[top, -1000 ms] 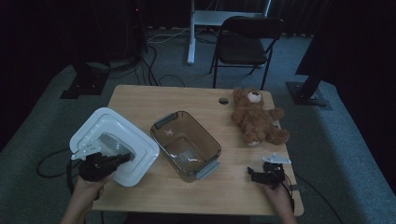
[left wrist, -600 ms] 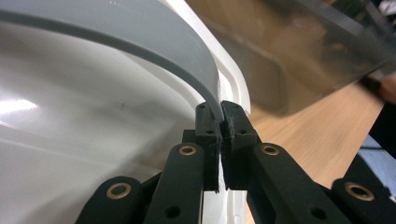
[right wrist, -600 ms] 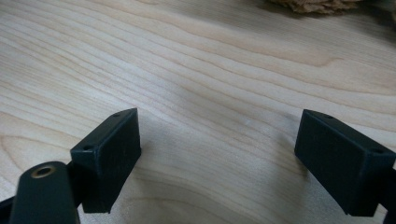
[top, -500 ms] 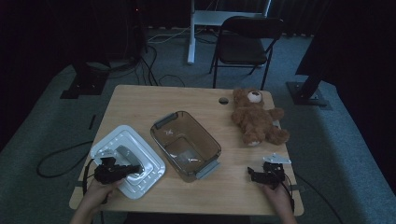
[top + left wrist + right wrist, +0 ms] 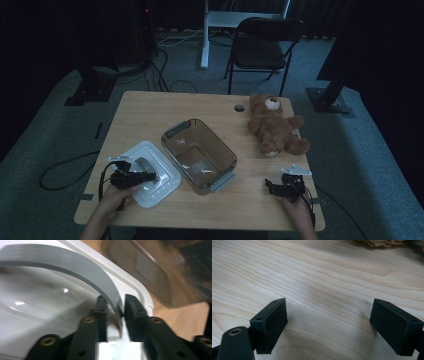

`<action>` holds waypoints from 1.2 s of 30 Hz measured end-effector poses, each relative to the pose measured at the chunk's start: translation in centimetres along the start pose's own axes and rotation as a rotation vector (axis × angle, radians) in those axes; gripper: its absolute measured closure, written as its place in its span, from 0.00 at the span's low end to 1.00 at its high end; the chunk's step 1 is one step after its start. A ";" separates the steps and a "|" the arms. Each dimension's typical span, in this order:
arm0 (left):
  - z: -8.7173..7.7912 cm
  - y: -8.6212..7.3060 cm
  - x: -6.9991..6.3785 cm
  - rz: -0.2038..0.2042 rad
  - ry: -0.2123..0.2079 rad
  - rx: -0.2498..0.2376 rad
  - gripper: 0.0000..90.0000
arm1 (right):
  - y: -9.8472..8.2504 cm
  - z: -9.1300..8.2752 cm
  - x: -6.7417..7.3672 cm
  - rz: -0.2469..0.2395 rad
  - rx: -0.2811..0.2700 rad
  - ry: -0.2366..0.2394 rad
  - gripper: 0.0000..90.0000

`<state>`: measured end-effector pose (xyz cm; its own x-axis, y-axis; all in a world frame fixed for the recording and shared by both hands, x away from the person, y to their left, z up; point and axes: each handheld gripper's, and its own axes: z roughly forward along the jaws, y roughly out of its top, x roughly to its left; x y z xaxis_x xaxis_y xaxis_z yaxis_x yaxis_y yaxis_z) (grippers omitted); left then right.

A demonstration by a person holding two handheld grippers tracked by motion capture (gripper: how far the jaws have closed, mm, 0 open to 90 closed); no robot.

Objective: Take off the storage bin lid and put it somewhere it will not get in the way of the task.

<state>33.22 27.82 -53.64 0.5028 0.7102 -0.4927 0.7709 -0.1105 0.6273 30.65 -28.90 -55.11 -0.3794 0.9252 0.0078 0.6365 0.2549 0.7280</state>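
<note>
Grip status first: I have the left gripper [image 5: 115, 312] clamped on the curved grey handle [image 5: 75, 270] of the white rectangular plastic lid [image 5: 149, 172], which lies flat on the light wooden table [image 5: 165, 107] near its front left corner, just beside the clear brown-tinted plastic storage container [image 5: 199, 155]. In the left gripper view the jaws pinch the handle close to one end, not at its middle.

I hold the right gripper [image 5: 280, 189] low over bare wood near the front right edge, jaws spread wide with nothing between them. The brown plush teddy bear [image 5: 274, 125] lies farther back on that side, well apart from the container.

Risk assessment: the off-centre pinch could let the lid swing or twist if I lift it. The handle is thin and smooth, so it may slip out of the jaws. The lid's near edge could also knock the container.
</note>
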 end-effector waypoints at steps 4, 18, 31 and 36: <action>-0.3 0.1 -0.5 0.030 0.079 -0.002 0.64 | 0.0 0.0 0.0 0.000 0.000 0.000 0.15; -2.2 -0.6 -1.1 0.089 0.184 -0.001 0.52 | 0.0 0.0 0.0 0.000 -0.001 0.000 0.15; -5.7 -2.1 -1.3 0.103 0.326 -0.114 0.32 | 0.0 0.0 0.0 0.000 -0.001 0.000 0.15; -5.9 -2.9 -0.4 0.084 0.385 -0.094 0.19 | 0.0 0.0 0.0 0.000 -0.001 0.000 0.15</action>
<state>28.45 31.97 -51.71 0.3652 0.9121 -0.1865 0.6853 -0.1278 0.7170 30.65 -28.90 -55.12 -0.3792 0.9253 0.0082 0.6363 0.2543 0.7283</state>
